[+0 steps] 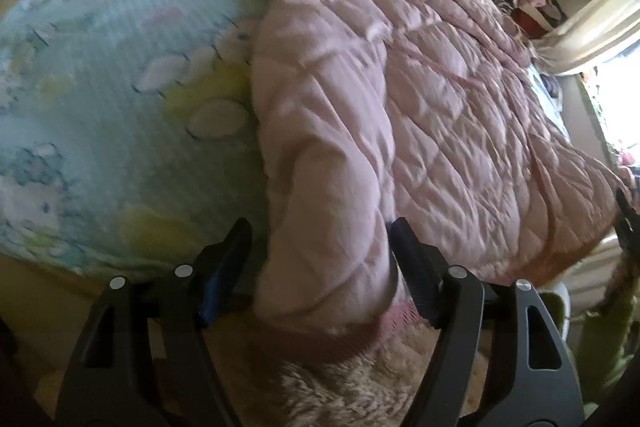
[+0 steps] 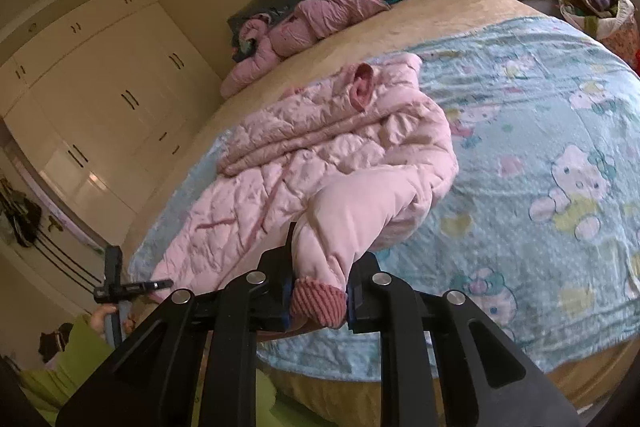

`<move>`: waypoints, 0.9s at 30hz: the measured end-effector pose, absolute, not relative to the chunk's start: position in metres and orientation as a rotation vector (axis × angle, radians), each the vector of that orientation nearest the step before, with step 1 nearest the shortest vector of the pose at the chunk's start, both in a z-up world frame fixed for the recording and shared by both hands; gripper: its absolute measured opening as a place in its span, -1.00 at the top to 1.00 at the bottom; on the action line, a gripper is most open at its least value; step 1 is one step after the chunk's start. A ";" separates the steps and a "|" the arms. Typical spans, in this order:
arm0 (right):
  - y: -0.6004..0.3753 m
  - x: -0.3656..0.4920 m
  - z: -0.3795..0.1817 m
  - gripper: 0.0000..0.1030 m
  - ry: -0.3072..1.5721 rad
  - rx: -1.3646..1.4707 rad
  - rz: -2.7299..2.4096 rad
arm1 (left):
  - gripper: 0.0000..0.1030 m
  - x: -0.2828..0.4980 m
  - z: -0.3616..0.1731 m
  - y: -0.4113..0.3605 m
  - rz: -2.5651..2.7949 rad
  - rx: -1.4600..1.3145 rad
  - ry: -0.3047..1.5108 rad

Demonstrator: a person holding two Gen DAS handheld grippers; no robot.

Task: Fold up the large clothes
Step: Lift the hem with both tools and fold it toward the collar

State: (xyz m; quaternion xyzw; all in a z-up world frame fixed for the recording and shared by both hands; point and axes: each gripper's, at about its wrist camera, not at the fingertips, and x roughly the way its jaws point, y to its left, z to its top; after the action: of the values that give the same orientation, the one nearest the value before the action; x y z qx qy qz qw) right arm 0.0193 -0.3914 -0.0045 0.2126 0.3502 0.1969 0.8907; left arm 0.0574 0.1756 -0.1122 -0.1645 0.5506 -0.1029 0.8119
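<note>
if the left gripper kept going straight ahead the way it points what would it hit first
Most likely the pink quilted jacket's sleeve: the left gripper has its jaws open on either side of it, near the ribbed cuff. The jacket's body on the blue blanket lies beyond. Depth is hard to judge.

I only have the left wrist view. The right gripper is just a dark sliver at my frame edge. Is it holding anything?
Observer: Yes. The right gripper is shut on the ribbed cuff of one sleeve of the pink jacket.
Operator: Any loose clothes on the bed besides the jacket and the stack by the curtain?
Observer: One more. A second pink garment lies bunched at the far edge of the bed, apart from the jacket.
</note>
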 end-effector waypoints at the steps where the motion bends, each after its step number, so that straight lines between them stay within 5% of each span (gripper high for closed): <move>1: -0.392 0.021 -0.003 0.67 0.723 0.445 0.410 | -0.24 0.057 -0.115 0.174 -0.231 -0.357 1.190; 5: -0.394 0.026 -0.002 0.67 0.708 0.468 0.409 | -0.19 0.052 -0.121 0.166 -0.250 -0.356 1.212; 10: -0.395 0.029 -0.004 0.67 0.695 0.488 0.399 | 0.58 0.047 -0.102 0.161 -0.259 -0.362 1.154; 12: -0.397 0.030 -0.004 0.67 0.691 0.495 0.399 | 0.74 0.047 -0.089 0.156 -0.246 -0.321 1.117; 27: -0.407 0.057 0.025 0.67 0.616 0.510 0.385 | 0.79 0.083 0.021 0.146 -0.183 -0.315 0.786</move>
State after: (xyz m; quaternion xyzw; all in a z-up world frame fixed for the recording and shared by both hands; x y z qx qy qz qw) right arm 0.0573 -0.4067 0.0255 0.2468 0.2979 0.1862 0.9031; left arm 0.0829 0.1459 0.0215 -0.1525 0.3810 -0.0887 0.9076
